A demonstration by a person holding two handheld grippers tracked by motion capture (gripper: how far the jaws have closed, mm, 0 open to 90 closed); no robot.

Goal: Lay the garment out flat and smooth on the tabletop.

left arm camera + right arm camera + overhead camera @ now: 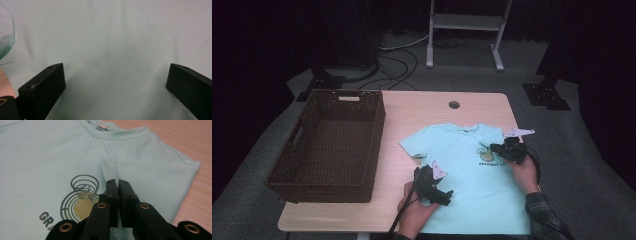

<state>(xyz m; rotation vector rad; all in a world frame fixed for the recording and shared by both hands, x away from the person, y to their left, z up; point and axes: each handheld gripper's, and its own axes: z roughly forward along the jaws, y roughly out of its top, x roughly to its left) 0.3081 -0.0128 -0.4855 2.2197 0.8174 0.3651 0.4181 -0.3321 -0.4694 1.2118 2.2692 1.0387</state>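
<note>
A pale mint t-shirt [472, 185] with a round printed logo [82, 197] lies flat on the wooden table [422, 110], collar toward the far side. My right gripper [498, 149] sits near the shirt's right shoulder. In the right gripper view its jaws [117, 181] are shut, pinching a small ridge of fabric beside the logo. My left gripper [446, 196] rests low over the shirt's left lower part. In the left gripper view its jaws [115, 67] stand wide apart over smooth cloth [112, 30], with nothing between them.
A dark brown wicker basket [377, 120] stands on the left half of the table, with nothing inside. A cable hole [454, 105] sits near the far edge. Beyond the table are floor cables and a white stand [464, 22].
</note>
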